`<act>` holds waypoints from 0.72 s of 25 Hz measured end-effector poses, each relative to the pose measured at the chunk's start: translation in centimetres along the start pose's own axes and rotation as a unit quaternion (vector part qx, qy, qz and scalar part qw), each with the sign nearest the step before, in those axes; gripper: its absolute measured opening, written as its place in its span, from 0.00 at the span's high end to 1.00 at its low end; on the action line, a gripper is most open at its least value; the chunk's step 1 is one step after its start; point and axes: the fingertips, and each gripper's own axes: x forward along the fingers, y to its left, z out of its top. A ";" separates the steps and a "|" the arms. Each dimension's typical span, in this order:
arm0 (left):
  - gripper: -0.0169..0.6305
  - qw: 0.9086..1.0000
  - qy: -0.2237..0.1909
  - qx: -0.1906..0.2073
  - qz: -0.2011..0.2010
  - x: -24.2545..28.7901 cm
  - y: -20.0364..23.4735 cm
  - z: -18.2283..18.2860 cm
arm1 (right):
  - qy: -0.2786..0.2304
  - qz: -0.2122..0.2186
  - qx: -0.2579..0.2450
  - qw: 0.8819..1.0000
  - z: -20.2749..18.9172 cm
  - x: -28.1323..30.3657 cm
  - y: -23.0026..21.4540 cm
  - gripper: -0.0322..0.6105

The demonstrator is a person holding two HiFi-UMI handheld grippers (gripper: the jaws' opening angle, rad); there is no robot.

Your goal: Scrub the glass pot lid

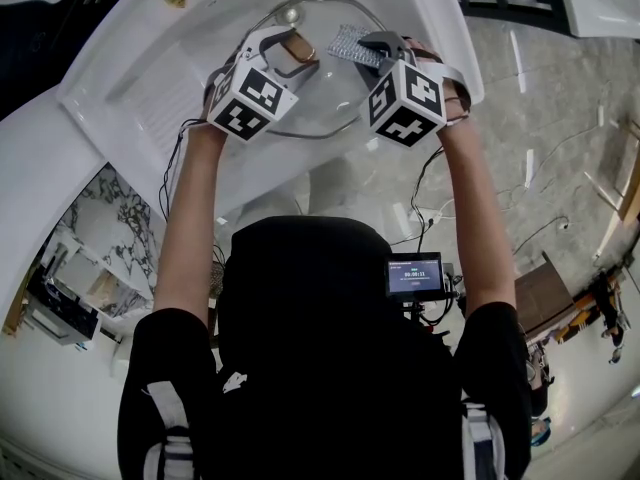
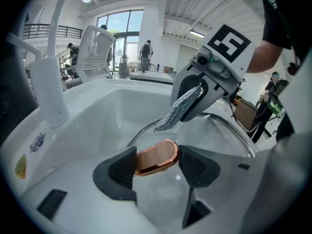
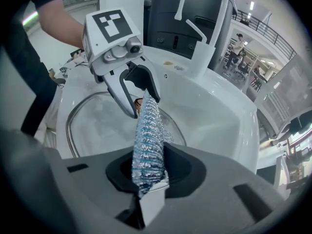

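Glass lid [image 1: 322, 96] sits in the white sink [image 1: 130, 78], handle side up toward the person, metal rim inside the basin. Can't tell if it lies flat or leans on the basin wall.

Left hand-held gripper [image 2: 157, 165] is clamped on the lid's copper handle [image 2: 153, 156]. The jaws stand fairly wide, with a pad against each end of the handle. The handle's long axis runs straight across from jaw to jaw. In the left gripper view it is slightly tilted, left end lower and right end higher. This gripper points down into the basin from the person's left side.

Right hand-held gripper [image 3: 148, 172] is closed tight on a silver-blue scrub cloth [image 3: 148, 145], jaws narrow. The cloth is pinched at one end and its long axis runs out along the gripper's pointing line. The free end reaches toward the handle and the left gripper's jaws. This gripper is above the lid, just beside the left one, and angled steeply down. The cloth tip is over the glass near the handle; contact with the glass can't be told.

White faucet [image 2: 48, 94] stands on the sink edge, well apart from the lid. The person's bare forearms reach over the sink.
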 end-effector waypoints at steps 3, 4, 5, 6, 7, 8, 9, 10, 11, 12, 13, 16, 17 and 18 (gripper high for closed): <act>0.57 1.000 -0.002 0.000 0.000 0.0 0.0 0.0 | -0.002 0.005 0.005 1.000 0.0 0.0 0.1 0.85; 0.57 1.000 -0.003 0.001 0.000 0.0 0.0 0.1 | -0.002 0.005 0.006 1.000 0.0 0.0 0.1 0.85; 0.57 1.000 -0.004 0.001 0.000 0.0 0.0 0.1 | -0.002 0.006 0.006 1.000 0.0 -0.1 0.1 0.85; 0.57 1.000 -0.004 0.001 0.000 0.0 0.0 0.1 | 0.000 0.006 0.005 1.000 -0.1 -0.1 0.1 0.85; 0.57 1.000 -0.004 0.001 -0.001 0.0 0.0 0.2 | 0.001 0.008 0.004 1.000 -0.1 -0.2 0.2 0.85; 0.57 1.000 -0.003 0.001 -0.001 0.0 0.0 0.2 | 0.002 0.009 0.004 1.000 -0.1 -0.3 0.2 0.85; 0.57 1.000 -0.003 0.001 -0.001 0.0 0.0 0.2 | 0.002 0.011 0.005 1.000 -0.1 -0.5 0.3 0.85; 0.57 1.000 -0.003 0.002 -0.001 0.0 0.0 0.2 | 0.002 0.012 0.005 1.000 -0.2 -0.6 0.3 0.85; 0.57 1.000 -0.003 0.001 0.000 0.0 -0.1 0.3 | 0.001 0.012 0.006 1.000 -0.1 -0.8 0.4 0.85; 0.57 1.000 -0.004 0.001 0.000 -0.1 -0.1 0.3 | 0.001 0.013 0.005 1.000 -0.1 -0.9 0.6 0.85; 0.57 1.000 -0.004 0.001 0.000 -0.1 -0.1 0.3 | 0.000 0.014 0.005 1.000 -0.1 -1.1 0.7 0.85; 0.57 1.000 -0.004 0.002 -0.001 0.0 0.0 0.3 | -0.004 0.015 0.008 1.000 -0.2 -1.4 1.0 0.85; 0.57 1.000 -0.004 0.003 -0.001 0.0 0.0 0.3 | -0.005 0.015 0.009 1.000 -0.2 -1.5 1.1 0.85; 0.57 1.000 -0.005 0.003 -0.002 0.1 -0.1 0.3 | -0.005 0.015 0.011 1.000 -0.2 -1.6 1.2 0.85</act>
